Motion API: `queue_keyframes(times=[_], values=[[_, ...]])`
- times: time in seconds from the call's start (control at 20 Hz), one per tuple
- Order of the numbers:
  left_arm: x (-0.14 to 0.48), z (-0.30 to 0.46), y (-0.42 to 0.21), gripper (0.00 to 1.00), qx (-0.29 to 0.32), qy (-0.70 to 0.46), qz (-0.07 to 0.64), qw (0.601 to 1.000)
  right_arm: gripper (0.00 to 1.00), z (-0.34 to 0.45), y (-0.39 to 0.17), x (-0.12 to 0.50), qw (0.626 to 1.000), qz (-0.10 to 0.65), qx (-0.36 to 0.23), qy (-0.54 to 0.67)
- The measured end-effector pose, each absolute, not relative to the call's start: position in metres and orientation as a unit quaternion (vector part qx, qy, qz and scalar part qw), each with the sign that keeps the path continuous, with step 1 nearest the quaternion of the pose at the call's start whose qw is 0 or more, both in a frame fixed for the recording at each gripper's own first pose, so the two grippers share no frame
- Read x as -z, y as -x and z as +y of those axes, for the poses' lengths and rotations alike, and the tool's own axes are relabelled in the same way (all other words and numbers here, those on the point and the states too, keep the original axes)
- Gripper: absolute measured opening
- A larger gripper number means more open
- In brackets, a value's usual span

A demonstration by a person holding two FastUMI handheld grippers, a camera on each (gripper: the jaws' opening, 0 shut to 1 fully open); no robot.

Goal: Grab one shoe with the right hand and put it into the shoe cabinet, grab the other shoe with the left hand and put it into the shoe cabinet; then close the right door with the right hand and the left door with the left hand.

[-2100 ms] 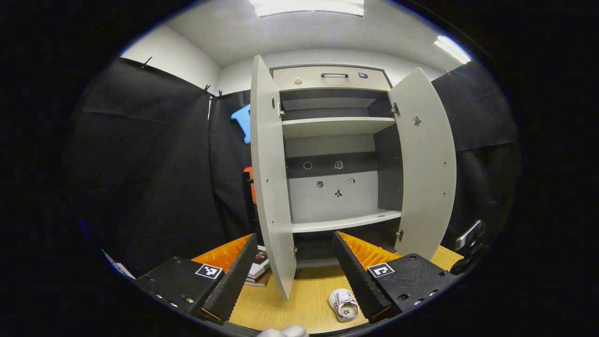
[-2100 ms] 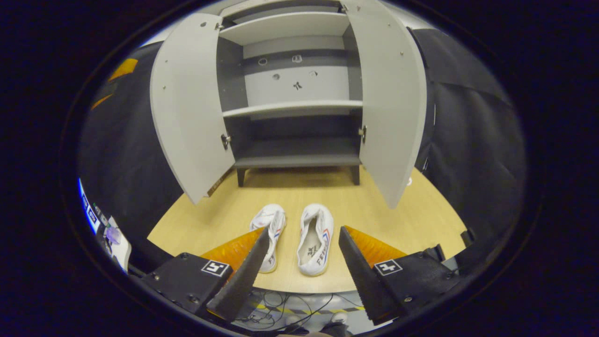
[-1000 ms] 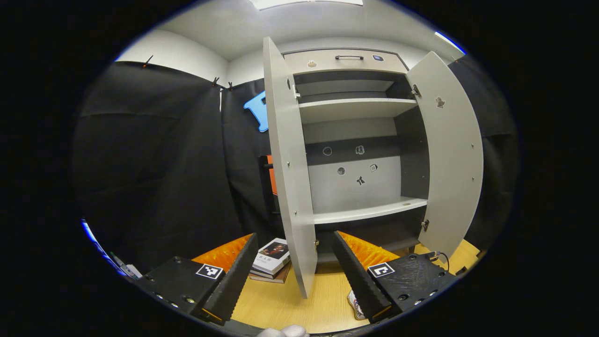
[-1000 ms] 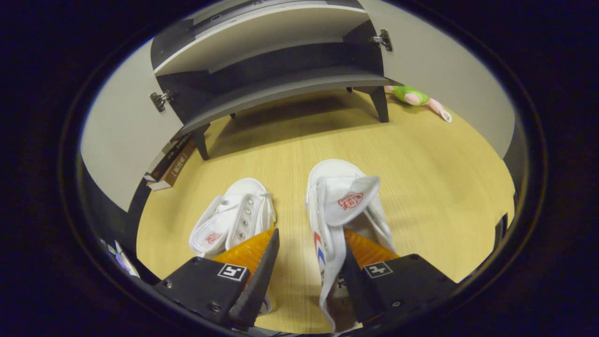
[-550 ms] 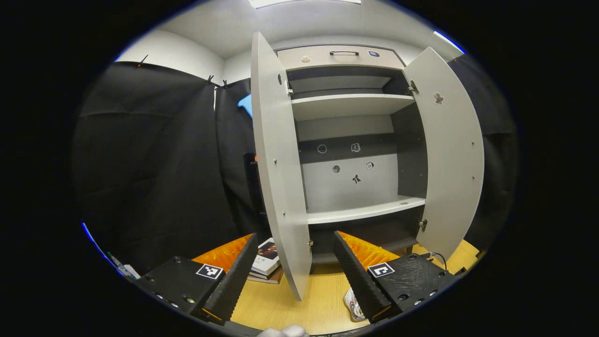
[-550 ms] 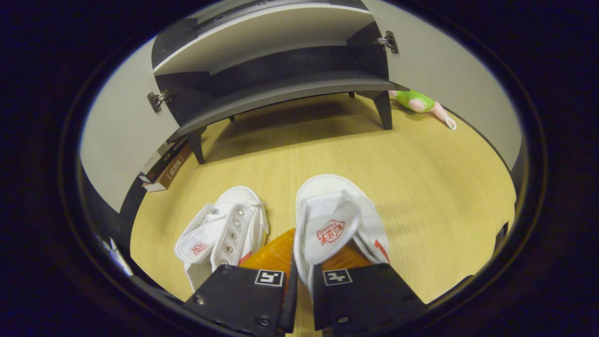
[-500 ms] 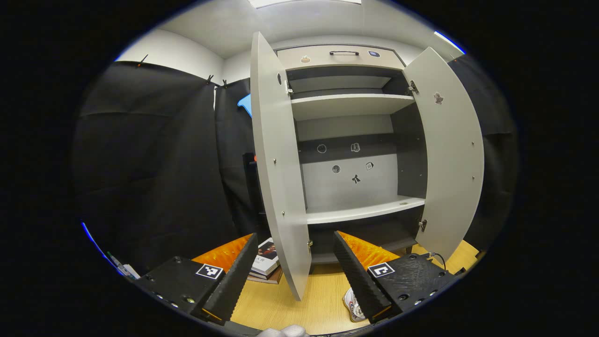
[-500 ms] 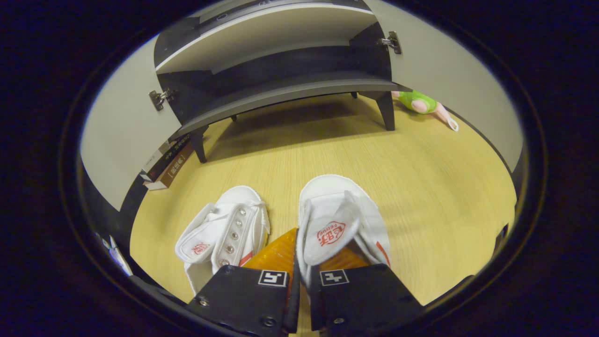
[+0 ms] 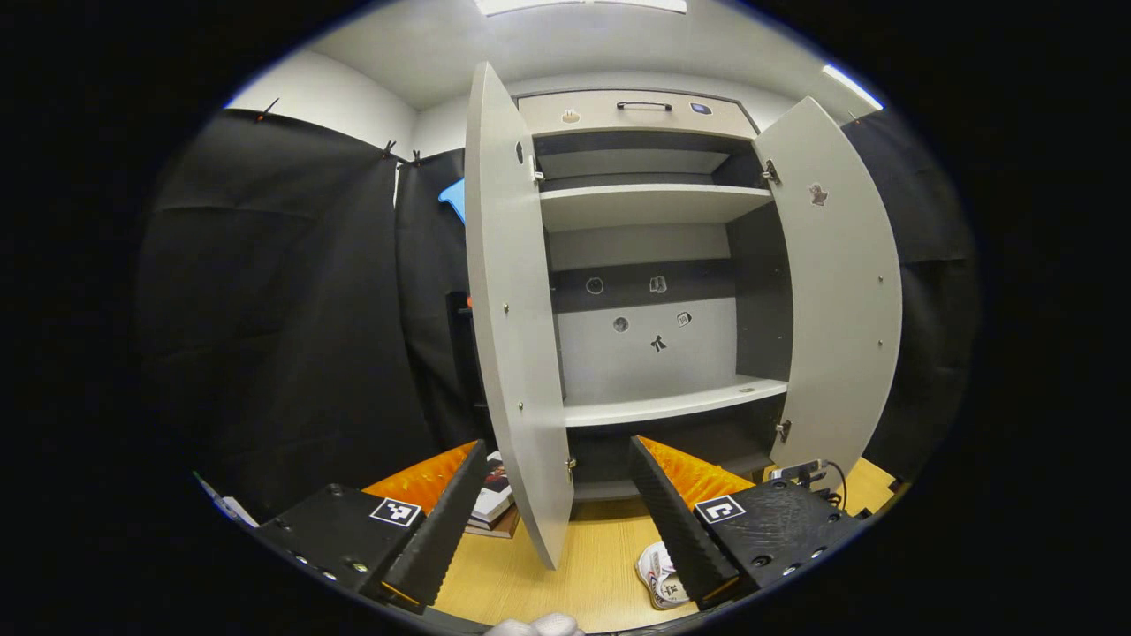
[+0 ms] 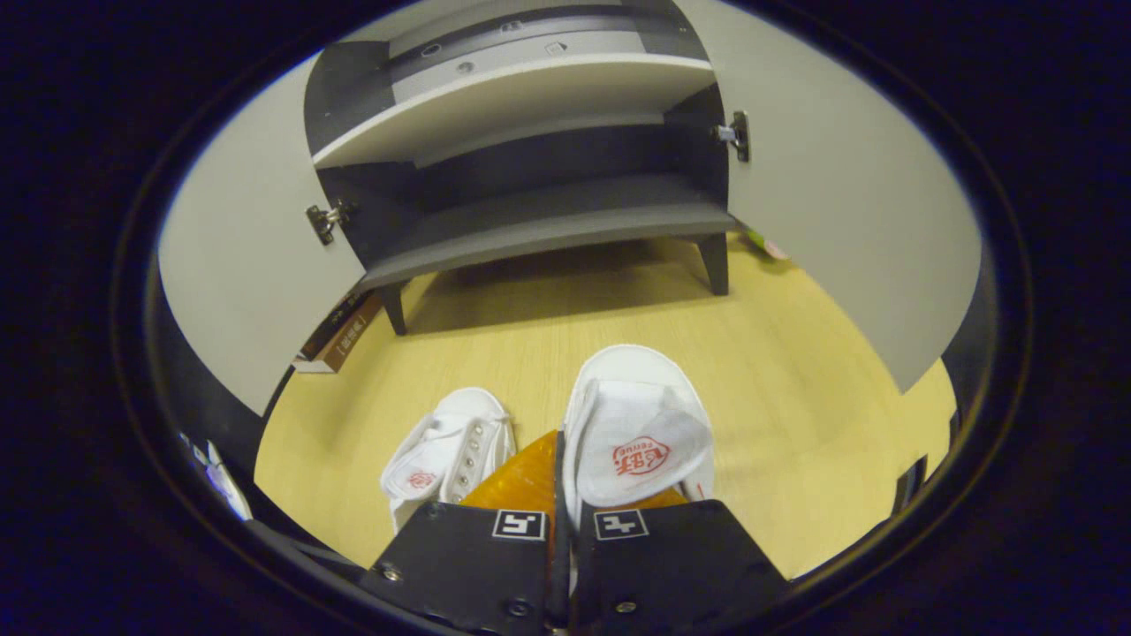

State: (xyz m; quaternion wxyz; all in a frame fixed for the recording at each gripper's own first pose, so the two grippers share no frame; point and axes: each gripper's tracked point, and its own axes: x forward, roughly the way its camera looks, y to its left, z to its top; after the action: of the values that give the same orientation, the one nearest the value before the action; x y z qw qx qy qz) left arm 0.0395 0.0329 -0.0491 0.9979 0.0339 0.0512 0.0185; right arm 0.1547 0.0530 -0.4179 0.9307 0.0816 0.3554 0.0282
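right tool [image 10: 562,495] lifted shoe [image 10: 638,424] | toe toward shoe cabinet [image 10: 530,221]

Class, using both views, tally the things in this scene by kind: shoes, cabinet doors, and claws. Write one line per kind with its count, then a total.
Shoes: 2, one pinched in the right claw, one on the floor
Cabinet doors: 2, left and right, both open
Claws: 2, counting the left claw, open
Total: 6
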Motion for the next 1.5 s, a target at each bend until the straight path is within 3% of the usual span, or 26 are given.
queue_keyframes(times=[0.4, 0.65, 0.85, 1.15, 1.5], values=[[0.040, 0.035, -0.027, 0.96, 0.001, -0.014, 0.027, 1.000, 0.07, 0.047, -0.162, 0.239, 0.971, 0.231, -0.039, -0.047], [0.044, 0.031, -0.024, 0.96, -0.005, -0.015, 0.031, 0.999, 0.07, 0.051, -0.197, 0.133, 0.986, 0.154, -0.054, -0.024], [0.049, 0.026, -0.026, 0.96, -0.023, -0.014, 0.040, 0.999, 0.07, 0.058, -0.256, 0.076, 0.992, 0.111, -0.064, -0.008], [0.049, 0.027, -0.034, 0.96, -0.074, -0.014, 0.049, 0.996, 0.07, 0.065, -0.367, 0.029, 0.994, 0.088, -0.068, 0.005], [0.043, 0.030, -0.037, 0.96, -0.124, -0.013, 0.056, 0.991, 0.07, 0.079, -0.476, 0.057, 0.986, 0.152, -0.067, 0.009]])
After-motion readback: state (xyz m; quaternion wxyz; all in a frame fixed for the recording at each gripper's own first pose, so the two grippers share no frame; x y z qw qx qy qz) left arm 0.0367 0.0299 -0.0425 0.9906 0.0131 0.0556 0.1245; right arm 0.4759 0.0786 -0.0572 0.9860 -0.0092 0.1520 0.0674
